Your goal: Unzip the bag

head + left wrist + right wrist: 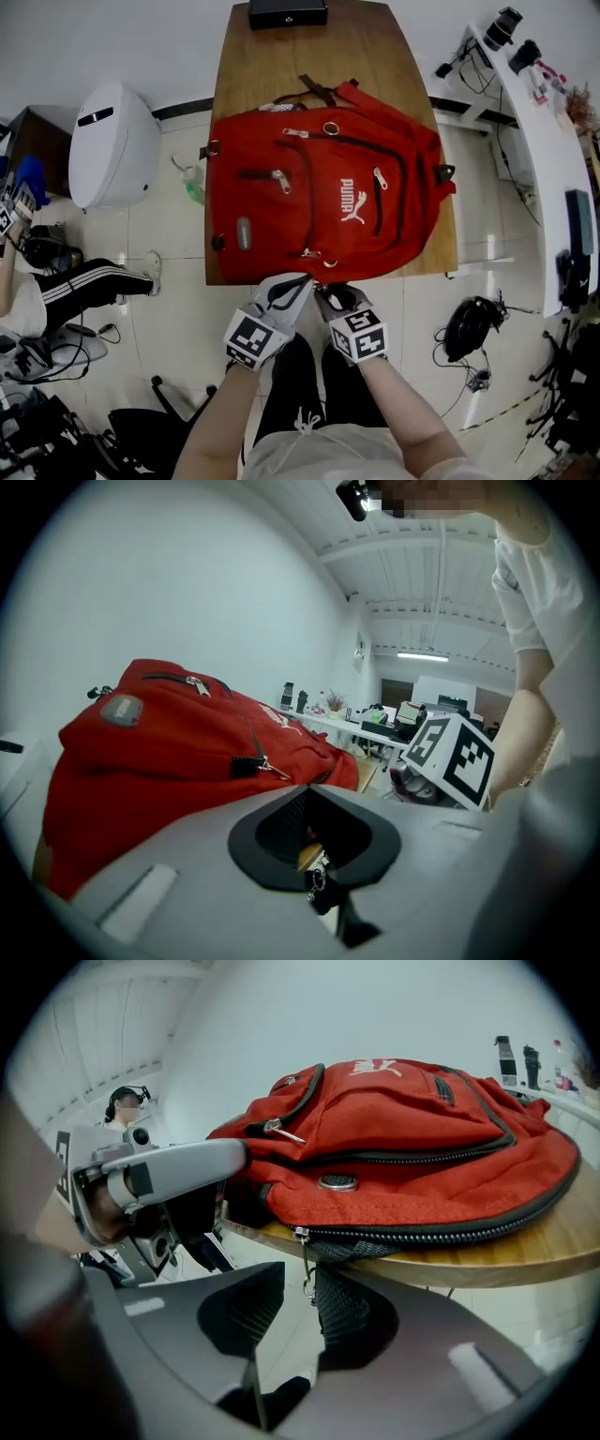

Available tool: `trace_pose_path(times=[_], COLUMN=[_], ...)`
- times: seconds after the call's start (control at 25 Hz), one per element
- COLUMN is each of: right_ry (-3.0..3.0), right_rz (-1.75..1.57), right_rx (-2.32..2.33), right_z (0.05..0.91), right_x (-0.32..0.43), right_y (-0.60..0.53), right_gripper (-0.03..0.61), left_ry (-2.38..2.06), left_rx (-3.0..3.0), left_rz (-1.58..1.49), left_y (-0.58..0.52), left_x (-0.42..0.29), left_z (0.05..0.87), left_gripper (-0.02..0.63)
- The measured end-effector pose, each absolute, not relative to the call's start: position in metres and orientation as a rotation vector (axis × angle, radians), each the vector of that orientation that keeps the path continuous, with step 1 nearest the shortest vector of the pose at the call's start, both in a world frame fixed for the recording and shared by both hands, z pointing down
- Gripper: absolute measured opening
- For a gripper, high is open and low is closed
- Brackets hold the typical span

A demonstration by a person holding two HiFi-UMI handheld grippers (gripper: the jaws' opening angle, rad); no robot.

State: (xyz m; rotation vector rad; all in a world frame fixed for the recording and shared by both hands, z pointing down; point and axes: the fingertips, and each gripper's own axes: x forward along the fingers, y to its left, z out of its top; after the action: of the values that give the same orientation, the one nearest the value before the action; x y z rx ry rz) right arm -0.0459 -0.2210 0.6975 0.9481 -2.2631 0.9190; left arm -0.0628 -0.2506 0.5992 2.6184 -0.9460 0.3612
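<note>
Right gripper view: Puma backpack's (403, 1138) zipper pull (307, 1288) hung between released right gripper's (301, 1279) jaws, zipper run rightward; left gripper (317, 857) clenched on black tab (323, 897).

- Bag (319, 202): bright red, with white leaping-cat logo and lettering, dark grey zip lines, silvery pulls, a small grey patch.
- Worktop (375, 56): warm brown, fine wood grain.
- Left gripper (292, 281): pale grey shell, black ribbed lining inside the jaws, black-and-white square markers on its cube.
- Right gripper (328, 292): darker grey shell, the same black-and-white marker pattern.
- Box (287, 12) at the worktop's far edge: plain black.
- Floor (169, 244): off-white tiles, thin grey joints.
- Trousers (94, 284) beyond the worktop's left edge: black, white side stripes.
</note>
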Motion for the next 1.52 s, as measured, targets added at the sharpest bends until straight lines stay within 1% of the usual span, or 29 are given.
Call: trace_pose_path(times=[0.04,0.12,0.24,0.44,0.6,1.0,1.28,1.52], right_ry=[-2.265,-2.266,-2.261,-2.221,-2.214,-2.177,-2.054,-2.032], right_rz=[0.937,0.966,0.956,0.858,0.846,0.664,0.456,0.474], right_rx=[0.96,0.997,1.015,0.963,0.938,0.83,0.83,0.913], right_z=[0.699,0.7,0.699,0.694,0.684,0.658,0.652,0.639], right_x=[-0.047,-0.046,-0.043,-0.029,-0.01,0.025,0.085,0.136], right_y=[-0.222,-0.225,-0.224,-0.211,-0.21,-0.215,-0.226,-0.244], right_gripper=[0.095,0.042,0.022,0.015,0.014,0.014,0.014,0.015], left_ry=[-0.938,-0.913,-0.869,-0.852,-0.886,-0.933,-0.916,-0.931], left_rx=[2.618,2.624,2.638,2.608,2.531,2.495,2.518,2.487], left_rz=[0.371,0.39,0.441,0.479,0.48,0.543,0.561,0.531], left_y=[-0.252,-0.254,-0.252,-0.251,-0.253,-0.254,-0.252,-0.254], left_x=[-0.062,-0.058,-0.049,-0.037,-0.04,-0.04,-0.041,-0.043], left_z=[0.603,0.608,0.616,0.625,0.631,0.637,0.641,0.643], left_gripper=[0.006,0.006,0.006,0.006,0.006,0.006,0.006,0.006])
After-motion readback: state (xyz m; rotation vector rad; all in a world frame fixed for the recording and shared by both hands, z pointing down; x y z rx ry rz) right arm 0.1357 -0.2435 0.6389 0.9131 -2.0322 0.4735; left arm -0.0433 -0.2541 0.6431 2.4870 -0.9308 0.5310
